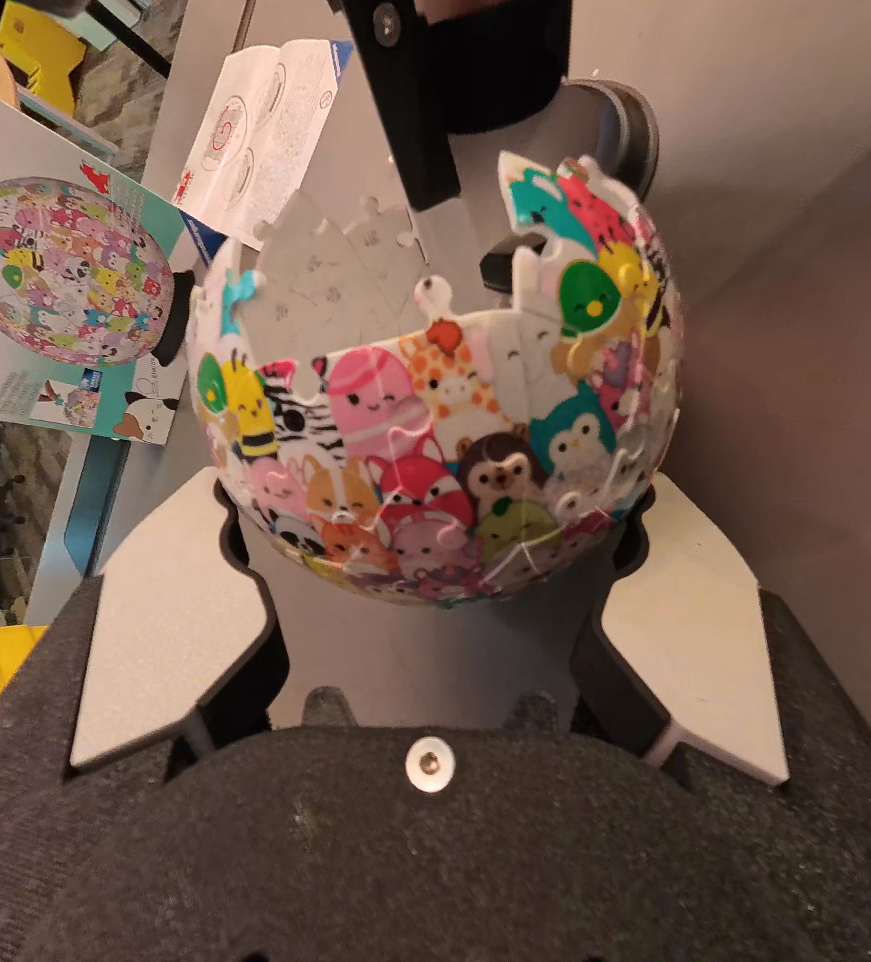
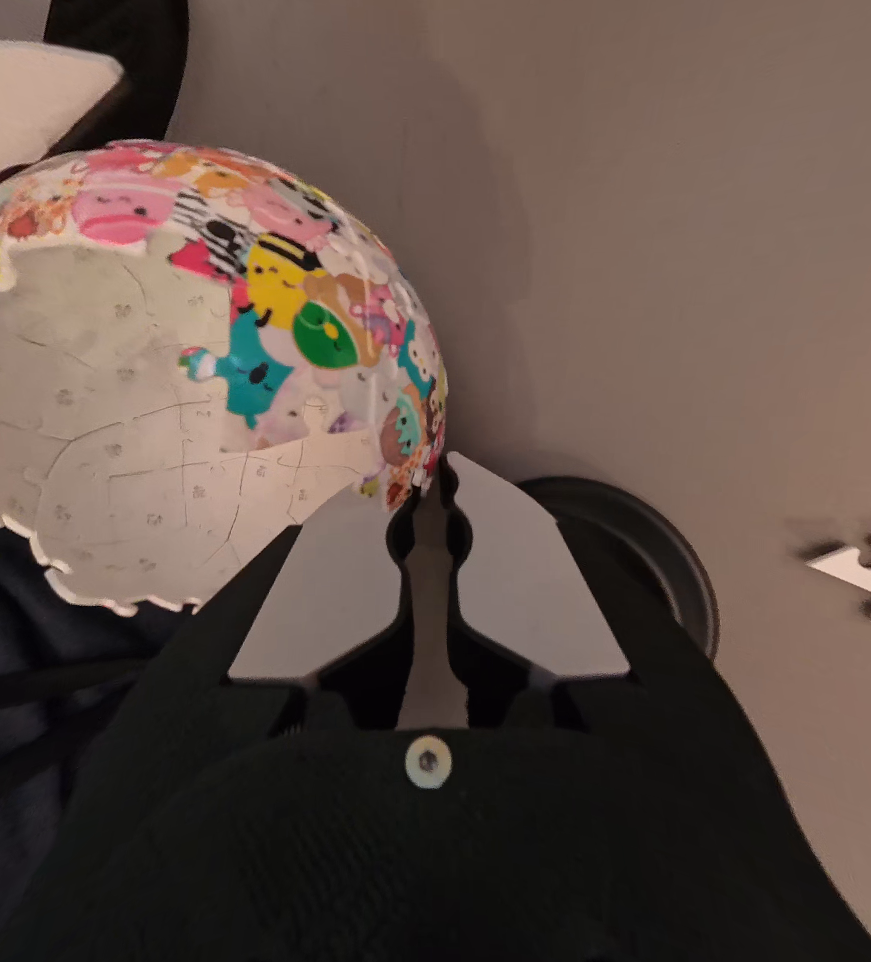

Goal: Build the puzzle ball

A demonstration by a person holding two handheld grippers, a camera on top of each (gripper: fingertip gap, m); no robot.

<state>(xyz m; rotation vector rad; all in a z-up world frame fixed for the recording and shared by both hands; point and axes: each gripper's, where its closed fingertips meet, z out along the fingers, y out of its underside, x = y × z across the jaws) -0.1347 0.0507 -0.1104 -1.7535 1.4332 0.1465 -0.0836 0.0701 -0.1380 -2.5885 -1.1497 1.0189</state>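
Lighting: indoor, warm, moderate to dim; the right wrist view is darker overall, its lower half nearly black with little surface detail. Source: seemingly overhead, judging by soft-edged shadows under the puzzle ball (image 1: 433, 416) and a diffuse shadow on the grey table (image 2: 683, 260). Glare: small white highlights on the ball's glossy printed pieces; the pale inner shell (image 2: 110, 416) is bright, near washed out. Blur: motion smear on the loose puzzle piece (image 2: 870, 578) and the ball's rim in the right wrist view; the leaflet (image 1: 261, 140) and box (image 1: 58, 291) are soft. Distortion: wide-angle bending, straight edges curving toward the frame borders. Noise: fine grain on dark foreground.
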